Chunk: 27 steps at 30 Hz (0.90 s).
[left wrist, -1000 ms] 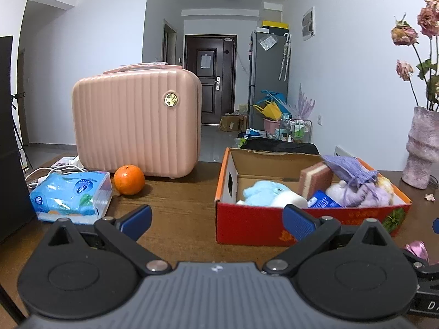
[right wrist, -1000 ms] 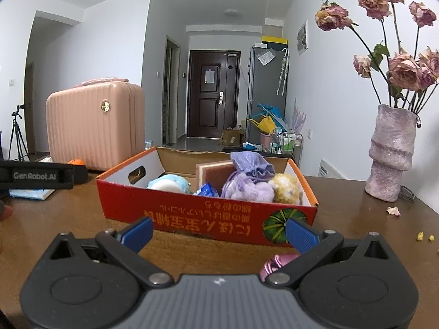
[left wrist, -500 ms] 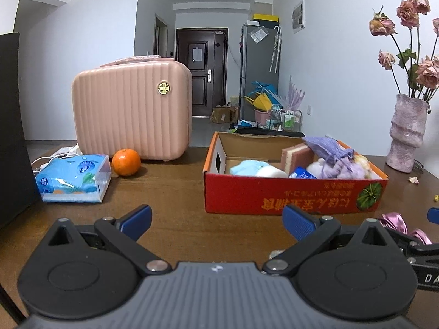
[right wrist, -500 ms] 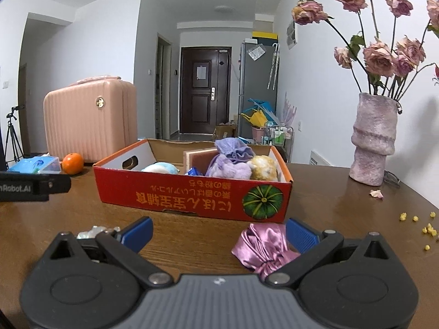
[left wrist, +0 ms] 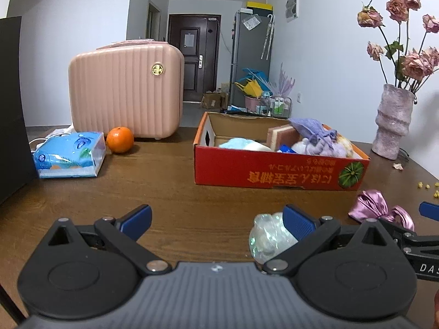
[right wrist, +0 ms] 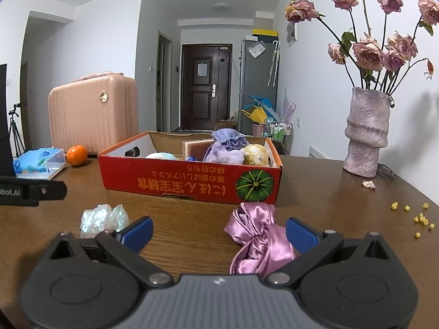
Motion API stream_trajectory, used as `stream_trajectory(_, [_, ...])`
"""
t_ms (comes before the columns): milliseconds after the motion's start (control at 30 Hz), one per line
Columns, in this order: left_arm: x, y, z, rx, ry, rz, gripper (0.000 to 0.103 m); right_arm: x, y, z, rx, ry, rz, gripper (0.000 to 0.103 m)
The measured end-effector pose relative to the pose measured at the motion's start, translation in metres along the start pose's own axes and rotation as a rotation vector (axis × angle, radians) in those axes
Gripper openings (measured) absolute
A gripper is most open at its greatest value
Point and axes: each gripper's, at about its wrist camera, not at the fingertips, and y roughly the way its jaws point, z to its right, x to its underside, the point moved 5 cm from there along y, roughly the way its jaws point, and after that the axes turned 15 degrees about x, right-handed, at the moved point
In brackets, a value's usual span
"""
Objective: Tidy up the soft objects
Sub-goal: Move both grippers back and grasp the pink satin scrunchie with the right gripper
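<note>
Two soft items remain outside the container; the rest of the visible soft goods are already stowed.

1. Worktop: a dark wooden surface that fills the lower half of both views and carries everything below.

2. Pink suitcase: stands upright at centre left of the left wrist view. Not judged part of the task.

3. Red cardboard box: sits at centre frame in the right wrist view. It already holds a purple drawstring pouch, a yellow plush item, a light blue soft item and a pink sponge block. This portion of the work appears done.

4. Vase of dried roses: right of frame, well apart from the box. Tissue pack and orange: left of frame, just in front of the suitcase. All are likely bystanders.

5. Pink satin bundle: lies on the worktop in front of the box, at lower centre of the right wrist view. It rests between the fingers of the right tongs, against the right-hand one. These tongs are spread wide and grip nothing.

6. Iridescent crumpled bundle: lies on the worktop at lower right of the left wrist view, beside the right-hand finger of the left tongs. These tongs are also spread wide and empty.

Assessment: the task is well advanced. Both loose bundles still need to be grasped and placed in the box.
</note>
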Motion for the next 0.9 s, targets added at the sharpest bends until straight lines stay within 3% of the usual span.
stream_trajectory(467, [0.013,-0.006,0.012,0.042,0.018,-0.046,0.103,0.014,-0.008,0.008,0.000,-0.014,-0.031,0.103])
stream_trajectory(733, [0.018,0.002,0.009,0.052,0.002,-0.081,0.103,0.017,0.019,0.015,0.042,-0.010,-0.109,0.103])
stream_trajectory(900, [0.020,0.005,0.010,0.059,-0.001,-0.091,0.103,0.018,0.042,0.015,0.040,-0.030,-0.151,0.095])
